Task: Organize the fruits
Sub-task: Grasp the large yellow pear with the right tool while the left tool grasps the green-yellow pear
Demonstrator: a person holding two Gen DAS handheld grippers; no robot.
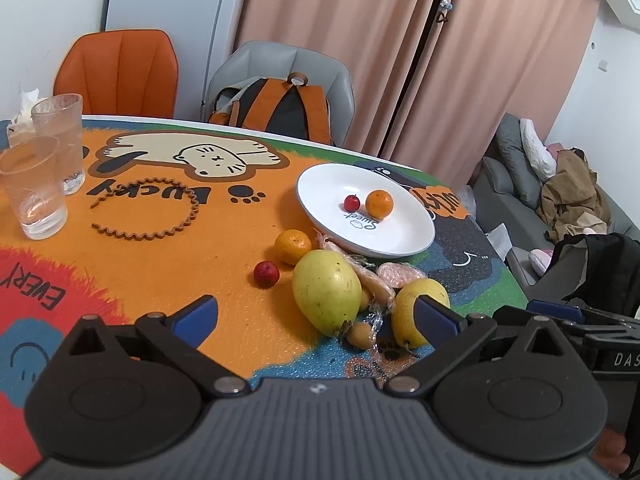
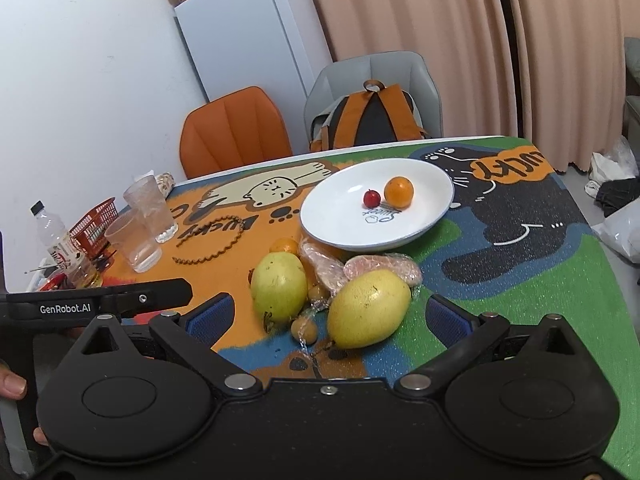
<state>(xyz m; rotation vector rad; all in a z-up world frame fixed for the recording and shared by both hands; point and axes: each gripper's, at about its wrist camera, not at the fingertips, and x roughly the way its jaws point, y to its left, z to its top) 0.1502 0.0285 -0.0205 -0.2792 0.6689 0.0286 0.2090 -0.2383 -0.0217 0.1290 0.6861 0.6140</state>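
A white plate [image 1: 408,236] [image 2: 332,216] holds a small red fruit [image 1: 352,202] [image 2: 371,198] and an orange [image 1: 379,203] [image 2: 398,191]. In front of it on the table lie two yellow-green mangoes [image 1: 326,297] [image 1: 408,304] [image 2: 279,282] [image 2: 368,308], an orange [image 1: 293,246] [image 2: 283,246], a red fruit [image 1: 266,274], small brown fruits [image 1: 360,334] [image 2: 304,328] and plastic-wrapped pink pieces [image 1: 396,274] [image 2: 384,264]. My left gripper [image 1: 316,316] is open and empty, just short of the mangoes. My right gripper [image 2: 330,316] is open and empty, its jaws either side of the right mango.
Two clear glasses [image 1: 32,188] [image 2: 140,220] and a brown wavy ring [image 1: 148,208] [image 2: 208,244] stand at the left. A bottle [image 2: 60,244] and red basket [image 2: 94,224] are at the far left. An orange chair [image 1: 116,76] and a grey chair with a backpack [image 1: 276,104] stand behind the table.
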